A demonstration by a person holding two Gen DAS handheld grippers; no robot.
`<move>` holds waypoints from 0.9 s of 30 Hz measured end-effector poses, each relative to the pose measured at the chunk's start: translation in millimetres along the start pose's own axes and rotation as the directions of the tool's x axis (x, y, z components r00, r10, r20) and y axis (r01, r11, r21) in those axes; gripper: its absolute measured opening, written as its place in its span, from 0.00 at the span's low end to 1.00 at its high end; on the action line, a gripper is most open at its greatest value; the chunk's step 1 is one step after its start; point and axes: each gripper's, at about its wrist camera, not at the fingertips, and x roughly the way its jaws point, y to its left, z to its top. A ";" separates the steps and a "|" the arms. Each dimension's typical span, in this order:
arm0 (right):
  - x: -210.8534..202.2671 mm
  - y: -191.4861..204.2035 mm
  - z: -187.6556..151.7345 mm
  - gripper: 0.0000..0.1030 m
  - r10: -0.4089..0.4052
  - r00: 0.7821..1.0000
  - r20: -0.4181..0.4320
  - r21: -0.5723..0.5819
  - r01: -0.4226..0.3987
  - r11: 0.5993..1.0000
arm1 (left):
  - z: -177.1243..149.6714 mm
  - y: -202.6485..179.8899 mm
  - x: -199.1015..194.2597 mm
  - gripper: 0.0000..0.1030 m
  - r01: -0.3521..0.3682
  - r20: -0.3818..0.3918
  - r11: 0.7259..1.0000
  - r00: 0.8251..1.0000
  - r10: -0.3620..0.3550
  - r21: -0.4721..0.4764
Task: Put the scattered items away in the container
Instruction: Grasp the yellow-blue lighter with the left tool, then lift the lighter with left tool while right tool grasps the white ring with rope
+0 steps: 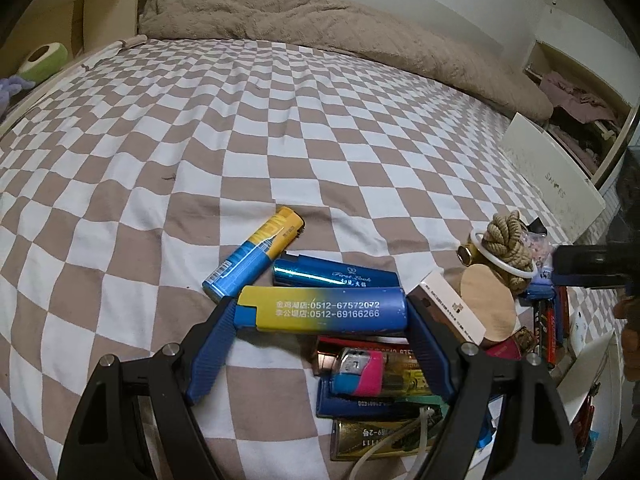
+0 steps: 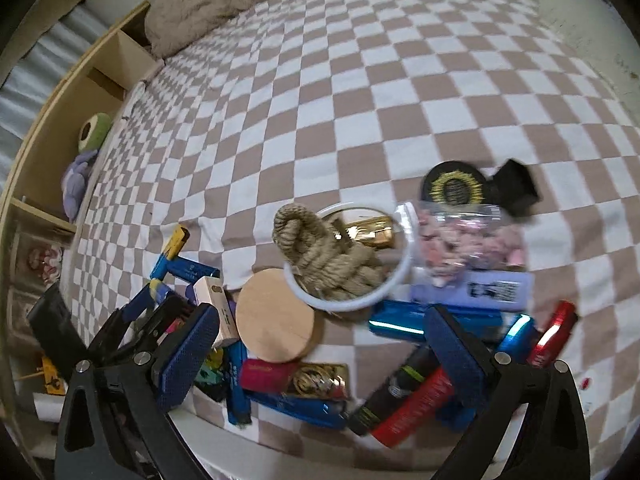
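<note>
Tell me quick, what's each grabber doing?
Left gripper: shut on the yellow-and-blue lighter.
Right gripper: open, holding nothing.

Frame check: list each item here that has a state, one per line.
left gripper: shut on the yellow-and-blue lighter, held crosswise.
right gripper: open, nothing between its fingers.
wooden disc: lying flat on the pile.
rope knot: inside the white ring.
shoe box: open, lid propped.

Light: soft, even, indoor; faint shadows.
Left view: sharp.
Right view: motion-blurred ahead of the fingers.
Edges: fisheye-bent, dark corners.
</note>
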 end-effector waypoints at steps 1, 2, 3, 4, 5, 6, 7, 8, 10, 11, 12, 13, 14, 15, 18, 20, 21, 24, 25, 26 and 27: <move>4.1 1.9 2.1 0.99 -0.011 1.000 -0.005 -0.001 0.011 1.000 | -0.5 0.6 -0.6 0.80 0.002 0.000 1.000 1.000 -0.002 -0.001; 7.2 3.6 4.1 0.98 -0.024 1.000 -0.008 -0.003 0.024 1.000 | -1.0 1.2 -1.4 0.80 0.003 0.001 1.000 1.000 -0.003 -0.002; 9.5 4.7 6.1 0.98 -0.039 0.999 -0.008 -0.008 0.039 0.999 | -0.8 1.2 -1.8 0.80 0.003 0.004 1.000 1.000 -0.003 -0.003; 12.5 6.2 8.1 0.98 -0.059 0.998 -0.007 -0.015 0.059 0.998 | -0.5 1.3 -2.5 0.80 0.006 0.008 1.000 1.000 -0.006 -0.006; 15.1 7.5 9.3 0.98 -0.079 0.997 -0.007 -0.023 0.079 0.997 | -0.2 1.5 -3.4 0.80 0.009 0.011 1.000 1.000 -0.009 -0.009; 18.7 9.9 11.7 0.98 -0.110 0.994 -0.008 -0.037 0.109 0.993 | 0.2 1.6 -4.0 0.80 0.010 0.012 1.000 1.000 -0.010 -0.012; 21.4 11.7 13.7 0.98 -0.134 0.991 -0.008 -0.050 0.133 0.990 | 0.7 1.7 -4.5 0.80 0.011 0.015 1.000 1.000 -0.011 -0.015; 24.4 14.0 16.1 0.98 -0.155 0.988 -0.007 -0.062 0.155 0.986 | 1.1 2.2 -5.5 0.80 0.013 0.018 1.000 1.000 -0.012 -0.018; 29.3 16.2 19.7 0.98 -0.194 0.981 -0.008 -0.084 0.193 0.978 | 1.8 2.1 -7.8 0.80 0.015 0.026 1.000 1.000 -0.014 -0.025; 31.6 17.1 20.9 0.98 -0.207 0.978 -0.008 -0.092 0.206 0.974 | 1.9 2.3 -9.0 0.80 0.015 0.029 0.999 0.999 -0.015 -0.029; 34.1 18.2 22.5 0.98 -0.226 0.974 -0.007 -0.102 0.224 0.969 | 1.9 2.7 -10.1 0.80 0.017 0.032 0.999 0.999 -0.016 -0.034; 36.8 19.3 23.9 0.98 -0.244 0.970 -0.006 -0.113 0.242 0.964 | 1.8 2.7 -11.3 0.80 0.019 0.035 0.999 0.999 -0.018 -0.039; 38.8 19.5 24.5 0.98 -0.254 0.967 -0.006 -0.118 0.251 0.961 | 2.0 2.9 -12.4 0.80 0.022 0.038 0.999 0.999 -0.020 -0.042; 41.4 19.5 24.7 0.97 -0.263 0.965 -0.007 -0.124 0.260 0.958 | 2.2 2.6 -13.8 0.80 0.024 0.041 0.999 0.999 -0.022 -0.042; 41.9 19.5 23.3 0.83 -0.254 0.967 0.004 -0.143 0.252 0.957 | 2.4 -1.0 -18.3 0.80 0.028 0.054 0.999 0.998 -0.026 -0.032; 39.3 17.1 23.0 0.82 -0.242 0.970 0.006 -0.137 0.241 0.961 | 3.1 -2.6 -19.7 0.80 0.035 0.057 0.999 0.998 -0.033 -0.035; 37.6 15.4 22.5 0.82 -0.238 0.971 0.005 -0.135 0.236 0.962 | 3.1 -2.8 -20.0 0.80 0.041 0.055 0.998 0.998 -0.039 -0.041; 31.3 13.5 19.6 0.82 -0.232 0.973 0.019 -0.140 0.232 0.963 | 3.3 -4.0 -20.8 0.80 0.050 0.060 0.997 0.997 -0.047 -0.058; 27.1 13.6 18.1 0.82 -0.222 0.975 0.030 -0.140 0.224 0.964 | 3.8 -4.6 -21.1 0.80 0.050 0.062 0.997 0.997 -0.046 -0.058; 22.5 14.0 16.9 0.82 -0.210 0.977 0.043 -0.140 0.214 0.967 | 4.0 -5.8 -21.7 0.80 0.047 0.063 0.997 0.997 -0.043 -0.054; 14.8 15.0 15.4 0.82 -0.190 0.980 0.064 -0.142 0.197 0.970 | 4.2 -6.6 -22.9 0.80 0.043 0.066 0.998 0.997 -0.040 -0.051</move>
